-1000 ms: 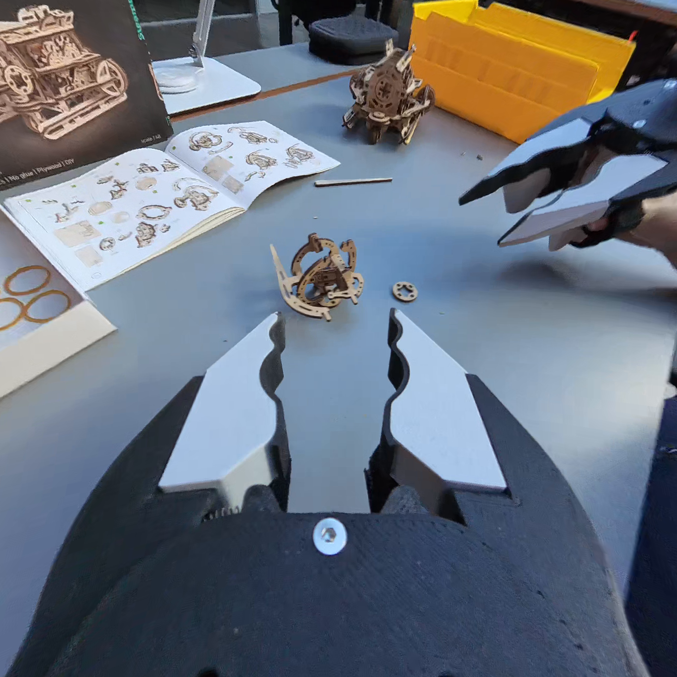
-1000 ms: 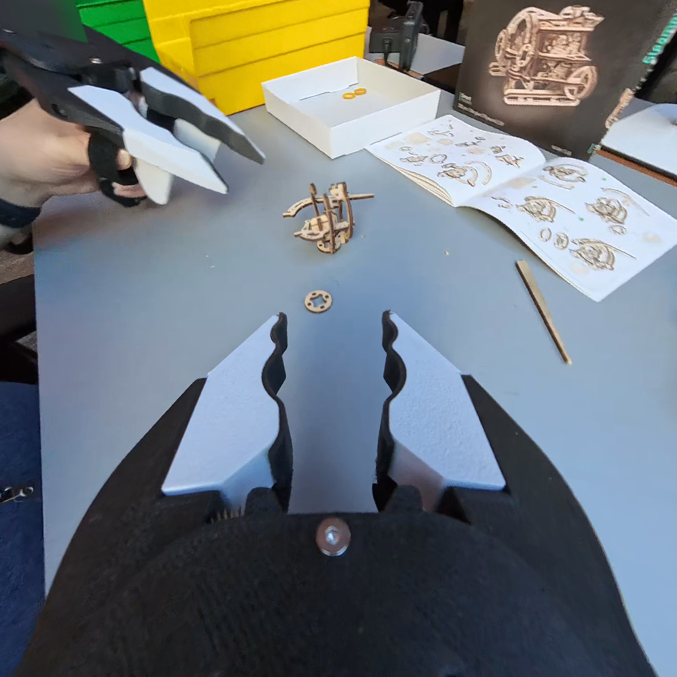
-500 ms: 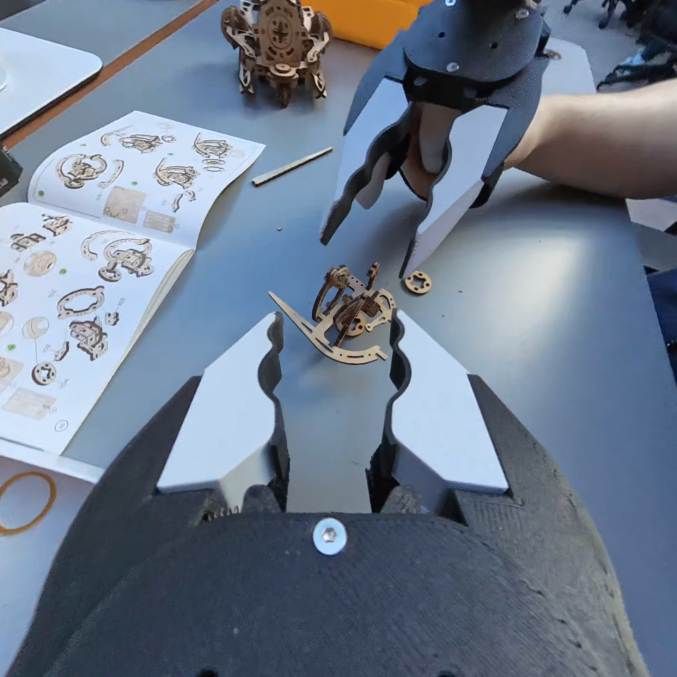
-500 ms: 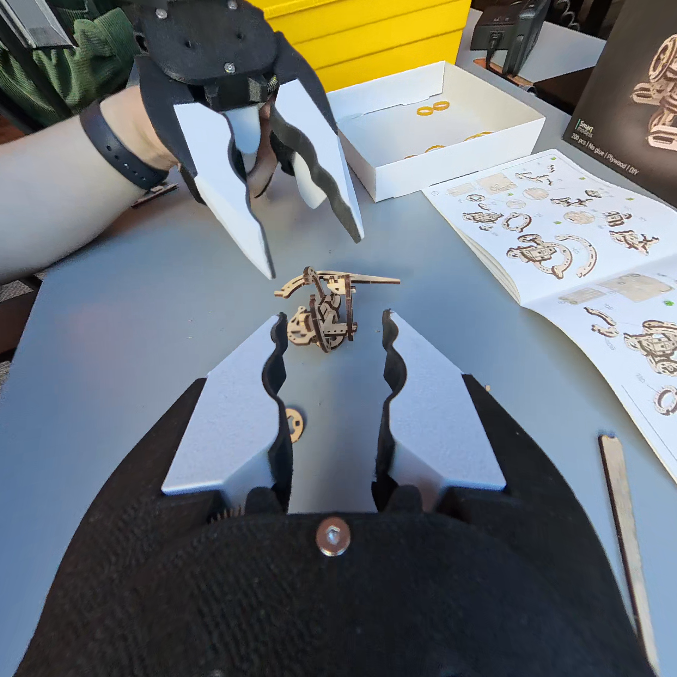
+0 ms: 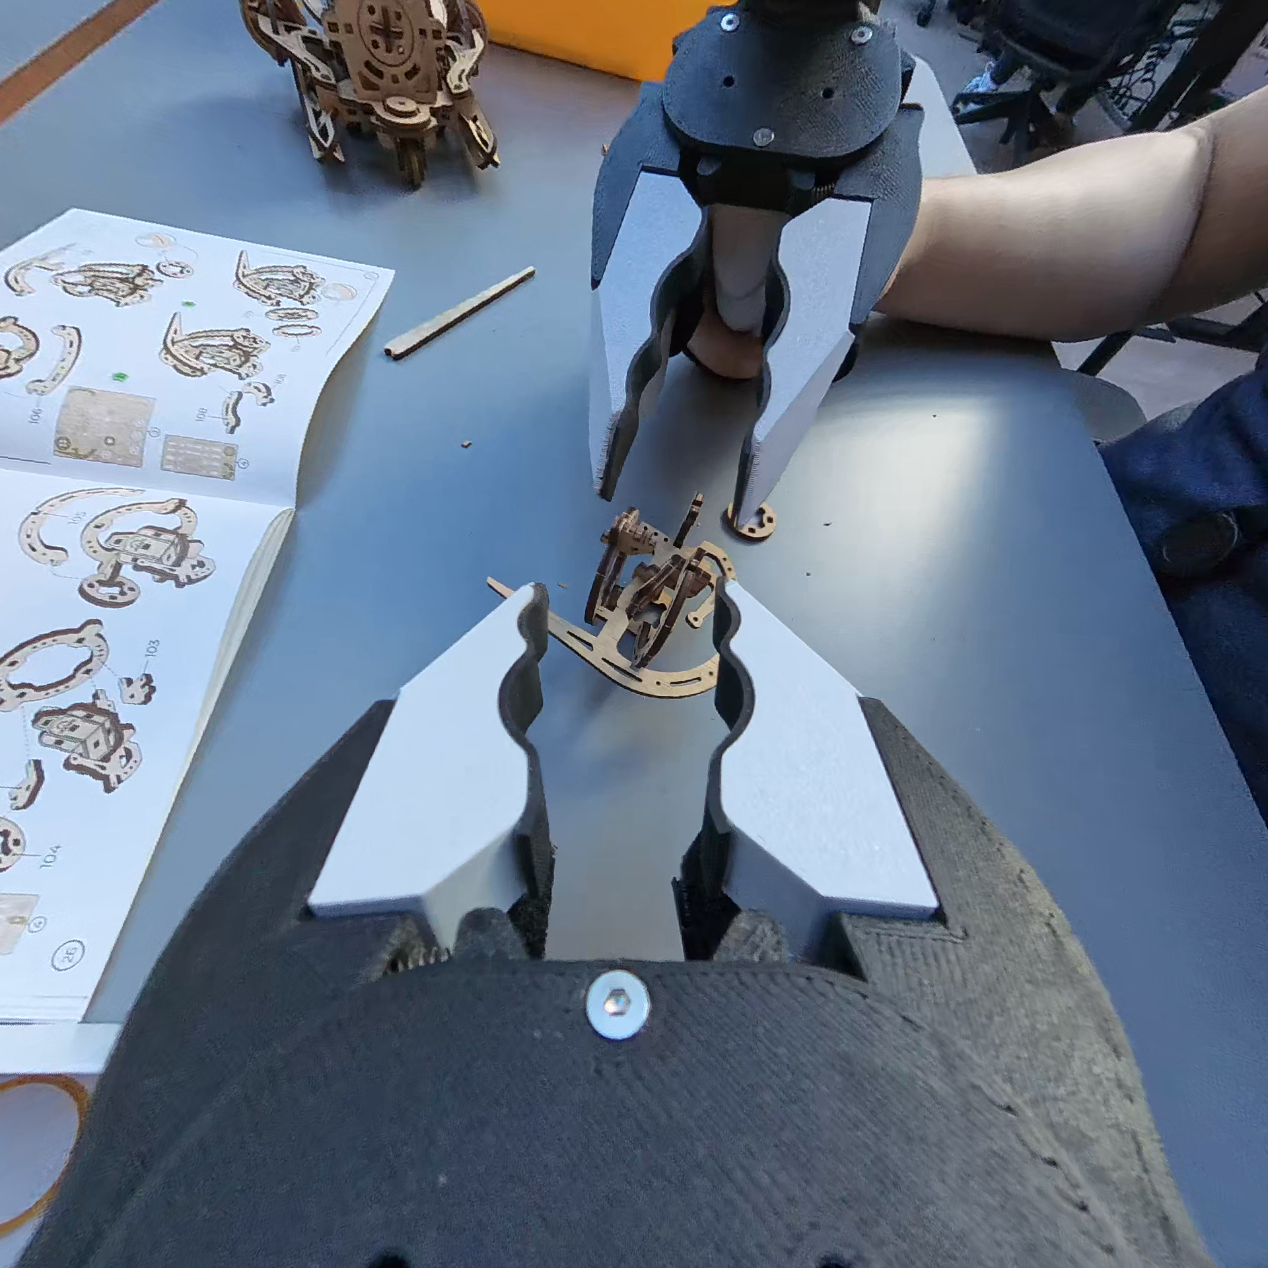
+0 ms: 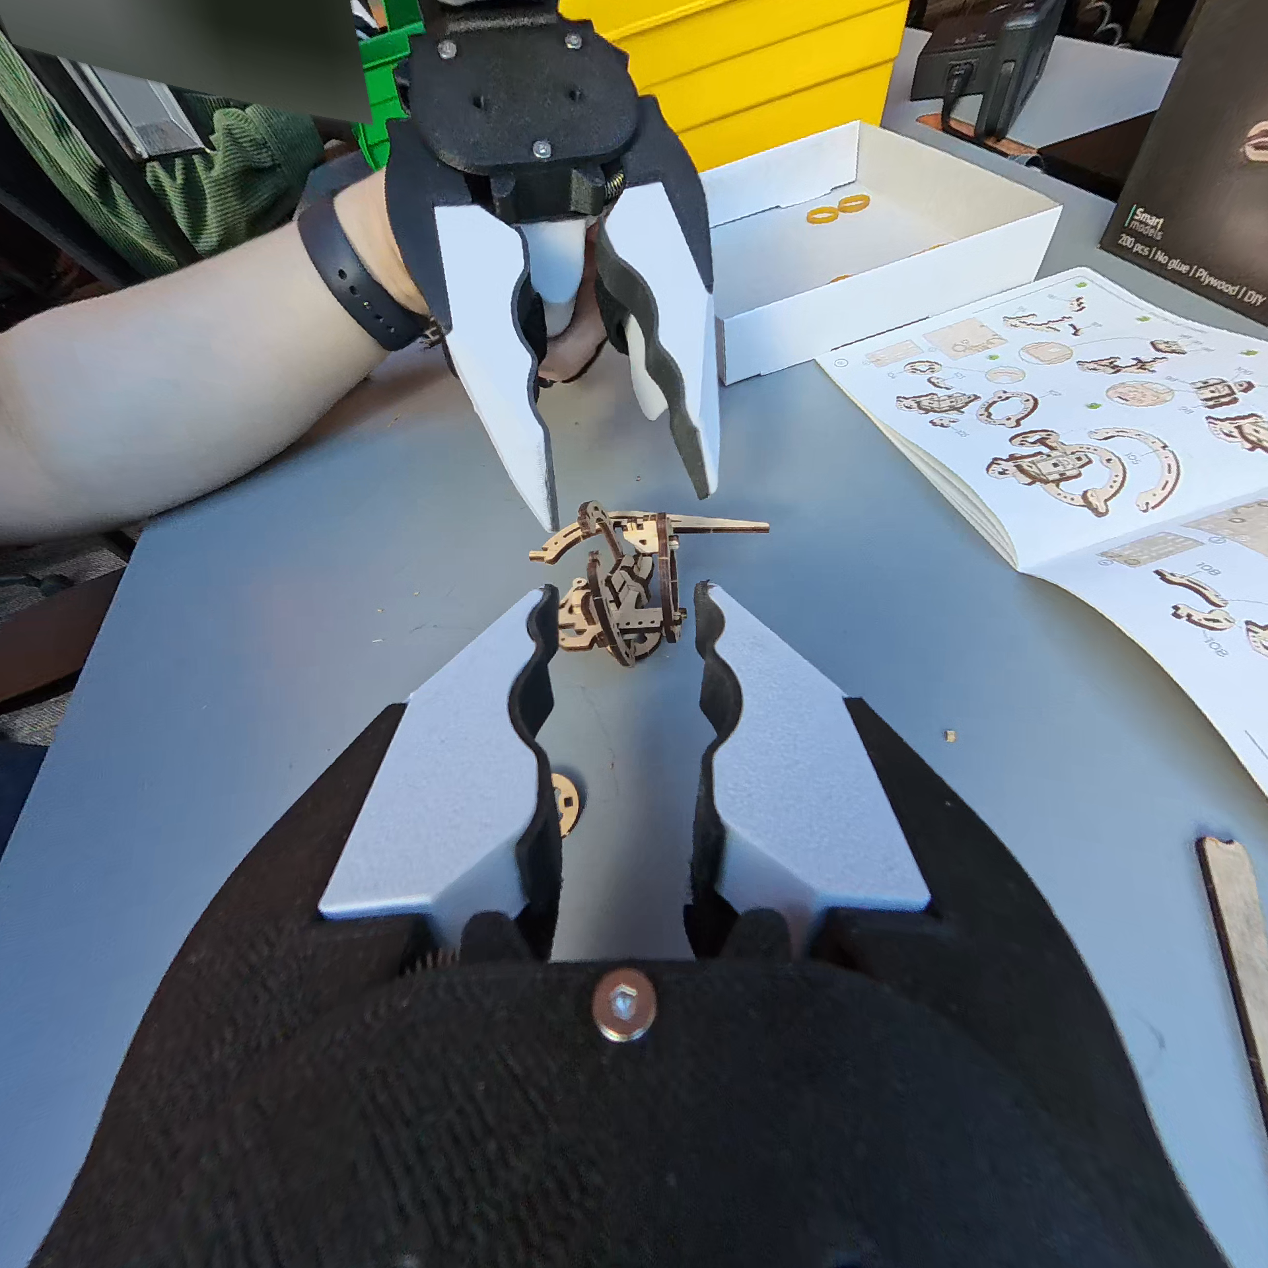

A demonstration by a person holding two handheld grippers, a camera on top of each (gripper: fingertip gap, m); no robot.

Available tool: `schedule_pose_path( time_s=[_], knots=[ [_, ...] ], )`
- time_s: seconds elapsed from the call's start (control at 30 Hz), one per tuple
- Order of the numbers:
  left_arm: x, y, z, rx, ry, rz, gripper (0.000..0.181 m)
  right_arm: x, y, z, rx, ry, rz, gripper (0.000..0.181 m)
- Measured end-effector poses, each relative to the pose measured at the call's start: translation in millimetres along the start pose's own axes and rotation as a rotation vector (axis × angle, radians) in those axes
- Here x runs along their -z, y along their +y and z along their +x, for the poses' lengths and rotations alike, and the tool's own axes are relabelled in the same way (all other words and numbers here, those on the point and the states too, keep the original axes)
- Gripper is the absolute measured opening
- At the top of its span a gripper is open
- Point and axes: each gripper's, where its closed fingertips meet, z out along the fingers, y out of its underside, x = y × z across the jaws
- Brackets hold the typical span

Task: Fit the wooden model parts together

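Note:
A small, partly built wooden assembly [image 5: 648,593] with a curved arc piece lies on the grey table [image 5: 960,617]. It also shows in the right wrist view [image 6: 624,611]. My left gripper [image 5: 628,589] is open, its tips on either side of the assembly's near end. My right gripper [image 6: 624,589] is open and faces it from the opposite side, tips just short of the assembly. In the left wrist view the right gripper [image 5: 679,497] points down. One of its fingertips rests at a small round wooden disc [image 5: 751,525]. The disc [image 6: 566,803] is half hidden behind my right gripper's left finger.
An open instruction booklet [image 5: 137,480] lies left of the assembly. A larger built wooden model [image 5: 384,75] and a thin wooden stick [image 5: 460,312] lie farther back. A white box [image 6: 858,274], yellow bins [image 6: 755,62] and a dark carton [image 6: 1201,171] stand beyond. The grippers are tip to tip, or close to it. About 7 cm separates my right fingertips from the disc [image 6: 566,803].
Both grippers have closed in on the assembly from opposite sides and tilted downward. The right gripper passed over the disc. Both stay open.

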Motion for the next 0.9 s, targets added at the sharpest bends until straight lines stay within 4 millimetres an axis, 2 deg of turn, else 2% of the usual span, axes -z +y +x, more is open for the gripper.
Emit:
schedule_pose_path(
  time_s=[0.17,0.33,0.9],
  knots=[
    [-2.1,-0.4,1.5,0.002,0.027,0.008,0.044,-2.9,2.3,-0.7,0.002,-0.013,-0.026,0.034],
    [-3.0,0.7,1.8,0.006,0.044,0.021,0.031,-6.5,6.7,-2.5,0.043,-0.004,-0.064,0.033],
    [-5.4,3.3,3.7,0.006,0.05,0.023,0.03,-4.5,5.8,-1.1,0.048,-0.003,-0.055,0.024]
  ],
)
